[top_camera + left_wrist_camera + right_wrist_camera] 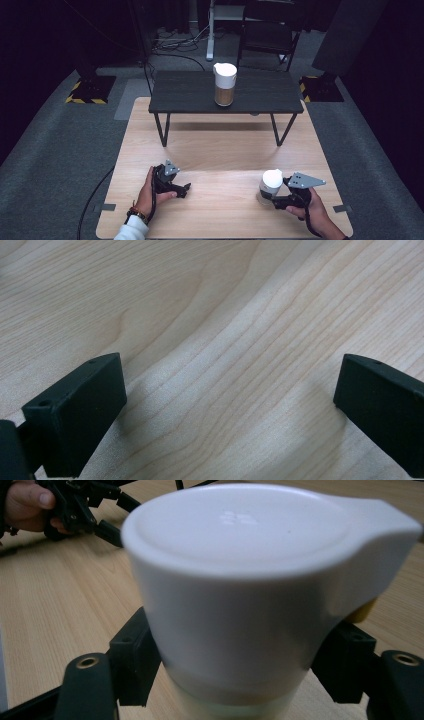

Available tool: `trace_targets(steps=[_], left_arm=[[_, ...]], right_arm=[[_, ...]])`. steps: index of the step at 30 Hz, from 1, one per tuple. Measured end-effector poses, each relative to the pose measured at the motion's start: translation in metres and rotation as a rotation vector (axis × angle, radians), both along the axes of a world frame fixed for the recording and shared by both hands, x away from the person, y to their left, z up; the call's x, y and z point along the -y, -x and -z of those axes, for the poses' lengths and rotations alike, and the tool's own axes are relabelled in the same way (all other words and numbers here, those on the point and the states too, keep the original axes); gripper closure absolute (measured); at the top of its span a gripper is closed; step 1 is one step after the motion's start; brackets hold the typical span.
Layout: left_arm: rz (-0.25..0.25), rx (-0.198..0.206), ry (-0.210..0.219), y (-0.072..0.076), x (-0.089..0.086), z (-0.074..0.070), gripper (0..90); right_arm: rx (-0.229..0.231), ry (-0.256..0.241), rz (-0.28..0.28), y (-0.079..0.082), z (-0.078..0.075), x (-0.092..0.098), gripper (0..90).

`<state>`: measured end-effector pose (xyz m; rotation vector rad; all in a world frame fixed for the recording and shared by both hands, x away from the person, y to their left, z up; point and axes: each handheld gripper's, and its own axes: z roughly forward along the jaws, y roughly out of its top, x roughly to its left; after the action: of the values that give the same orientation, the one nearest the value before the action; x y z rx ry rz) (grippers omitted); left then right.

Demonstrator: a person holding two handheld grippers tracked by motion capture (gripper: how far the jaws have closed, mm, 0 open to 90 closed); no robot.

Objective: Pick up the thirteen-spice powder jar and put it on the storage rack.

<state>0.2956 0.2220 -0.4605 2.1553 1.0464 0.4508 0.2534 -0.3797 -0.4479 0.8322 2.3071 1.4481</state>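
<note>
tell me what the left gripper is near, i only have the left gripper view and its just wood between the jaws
Observer: The left gripper rests low on the light wooden table, jaws apart, nothing between them.
Operator: anything on the right side
Observer: The right gripper is closed around a white-lidded jar standing on the table.
Operator: any other jars
Observer: A second white-lidded jar, with tan contents, stands on the small black table at the far end.

A pale wooden table carries a small black bench at its far side. A white-lidded jar stands on the bench; another jar stands on the table's near right.
</note>
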Motion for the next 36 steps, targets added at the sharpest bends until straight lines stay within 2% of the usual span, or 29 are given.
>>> trace_targets(steps=[5, 11, 18, 23, 29, 36], left_arm=[[0.000, 0.000, 0.000, 0.000, 0.000, 0.000, 0.4], [0.000, 0.001, 0.000, 0.000, 0.000, 0.000, 0.4], [0.000, 0.000, 0.000, 0.000, 0.000, 0.000, 0.4], [0.001, 0.001, -0.001, 0.000, 0.000, 0.000, 0.4], [0.001, 0.001, 0.000, 0.000, 0.000, 0.000, 0.4], [0.000, 0.000, 0.000, 0.000, 0.000, 0.000, 0.4]], right_arm=[[0.004, 0.002, 0.012, 0.001, -0.001, -0.001, 30.2], [0.020, -0.025, 0.039, 0.005, 0.000, 0.000, 30.2], [0.052, -0.064, 0.083, 0.007, -0.007, 0.002, 30.2], [0.088, -0.082, 0.111, 0.005, -0.018, 0.003, 30.3], [0.147, -0.096, 0.149, 0.001, -0.037, 0.002, 30.3], [0.192, -0.105, 0.180, -0.005, -0.061, -0.004, 30.3]])
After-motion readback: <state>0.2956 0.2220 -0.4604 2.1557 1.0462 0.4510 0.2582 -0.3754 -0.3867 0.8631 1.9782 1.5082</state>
